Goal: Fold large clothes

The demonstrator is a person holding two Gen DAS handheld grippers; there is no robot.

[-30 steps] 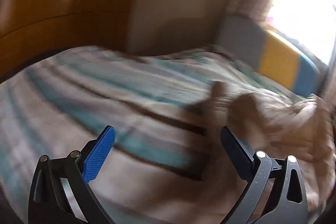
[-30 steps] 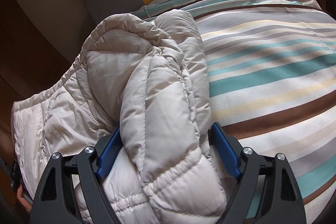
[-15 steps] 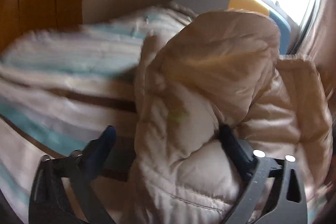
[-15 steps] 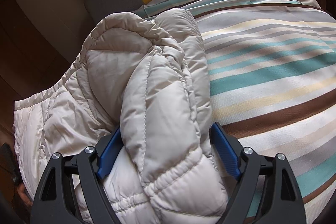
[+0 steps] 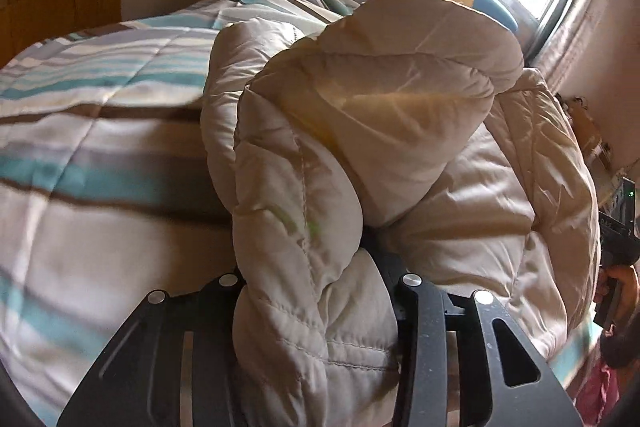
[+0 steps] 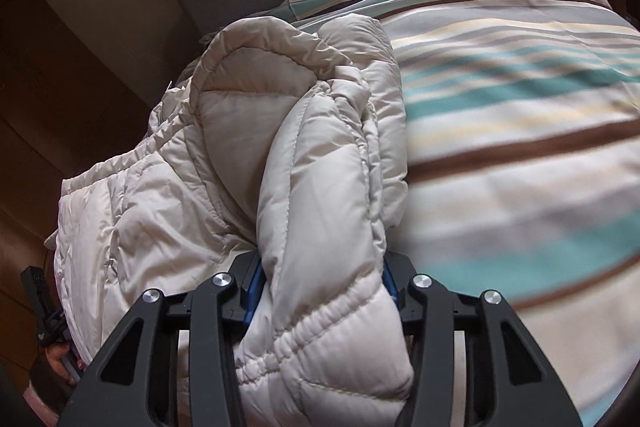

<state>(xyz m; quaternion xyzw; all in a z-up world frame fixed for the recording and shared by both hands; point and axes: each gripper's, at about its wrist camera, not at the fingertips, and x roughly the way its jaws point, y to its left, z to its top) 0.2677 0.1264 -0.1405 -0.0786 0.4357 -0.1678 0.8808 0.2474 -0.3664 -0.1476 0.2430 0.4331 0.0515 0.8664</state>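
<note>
Lying bunched on the striped bedspread (image 6: 520, 155): puffy beige down jacket (image 6: 320, 163), likely light, soft, slippery, best pinched at stitched seams. Both left gripper (image 5: 312, 267) and right gripper (image 6: 320, 267) closing, pads squeezing 1 thick fold each. No readable labels.

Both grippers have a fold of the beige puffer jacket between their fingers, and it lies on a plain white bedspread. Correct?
Not quite: the bedspread is striped in teal, brown, cream and grey, as the right wrist view shows. The rest holds: left gripper and right gripper are each closing on a fold of the beige puffer jacket.
</note>
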